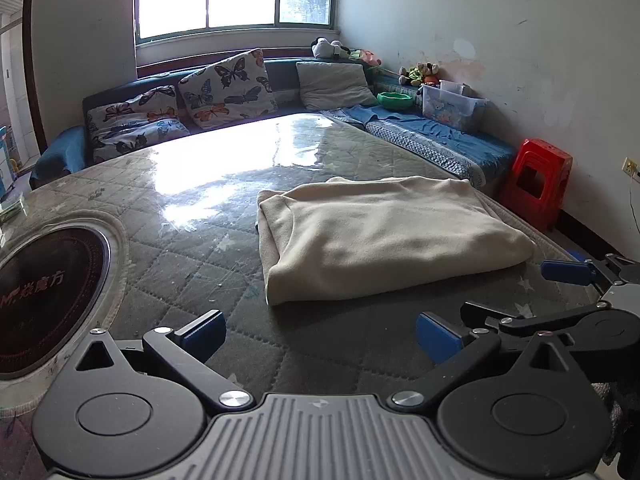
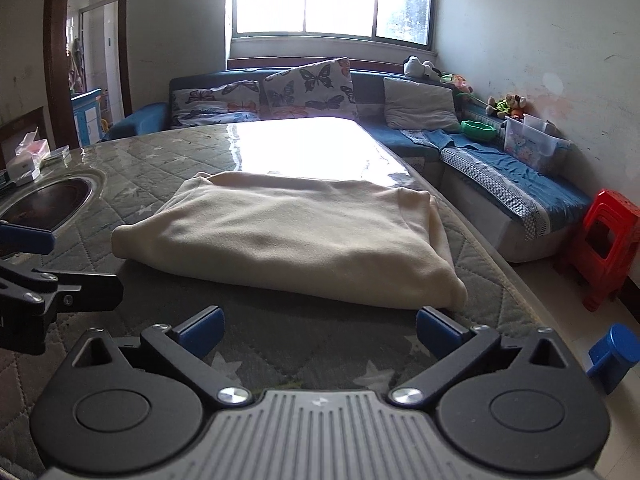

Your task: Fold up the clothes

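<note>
A cream garment (image 1: 384,236) lies folded into a thick rectangle on the quilted table cover (image 1: 192,264), with neat doubled edges. In the right wrist view the same cream garment (image 2: 288,236) sits just beyond the fingers. My left gripper (image 1: 320,334) is open, held short of the garment's near left corner, with nothing between its blue pads. My right gripper (image 2: 320,330) is open too, its right pad close to the garment's near right corner. The right gripper also shows at the right edge of the left wrist view (image 1: 576,276).
A round induction cooktop (image 1: 44,296) is set into the table at the left. A sofa with butterfly cushions (image 1: 224,88) runs along the back under the window. A red plastic stool (image 1: 536,184) stands on the floor at the right, near a blue cup (image 2: 612,348).
</note>
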The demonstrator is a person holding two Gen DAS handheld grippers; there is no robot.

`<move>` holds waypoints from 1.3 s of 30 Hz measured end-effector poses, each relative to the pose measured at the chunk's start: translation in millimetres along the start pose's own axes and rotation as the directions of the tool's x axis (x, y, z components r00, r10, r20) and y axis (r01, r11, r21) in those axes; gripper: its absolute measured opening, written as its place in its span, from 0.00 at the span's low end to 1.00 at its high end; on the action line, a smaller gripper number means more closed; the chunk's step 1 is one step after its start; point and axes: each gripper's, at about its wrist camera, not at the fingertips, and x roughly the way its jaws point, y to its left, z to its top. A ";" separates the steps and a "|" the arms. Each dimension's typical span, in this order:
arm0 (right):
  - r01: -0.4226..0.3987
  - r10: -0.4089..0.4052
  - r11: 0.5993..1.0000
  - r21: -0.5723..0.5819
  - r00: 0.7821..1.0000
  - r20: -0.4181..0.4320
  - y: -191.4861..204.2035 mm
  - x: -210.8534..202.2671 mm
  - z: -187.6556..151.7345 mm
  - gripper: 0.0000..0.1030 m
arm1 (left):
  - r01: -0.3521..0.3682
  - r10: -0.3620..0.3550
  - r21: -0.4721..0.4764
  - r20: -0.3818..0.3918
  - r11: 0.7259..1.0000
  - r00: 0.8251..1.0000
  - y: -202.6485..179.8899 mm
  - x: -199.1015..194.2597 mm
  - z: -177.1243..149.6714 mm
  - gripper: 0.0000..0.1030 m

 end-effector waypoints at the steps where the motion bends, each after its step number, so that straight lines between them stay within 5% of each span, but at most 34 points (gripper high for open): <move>1: 0.003 -0.003 1.000 0.000 1.000 0.000 0.4 -1.1 -0.7 1.00 | -0.001 0.001 -0.002 0.001 1.000 1.000 0.4 -1.0 -0.9 1.00; 39: 0.048 -0.048 0.999 0.000 0.999 0.023 10.9 -34.9 -18.4 1.00 | -0.021 0.021 0.002 0.042 1.000 0.999 -18.1 -34.5 -26.5 1.00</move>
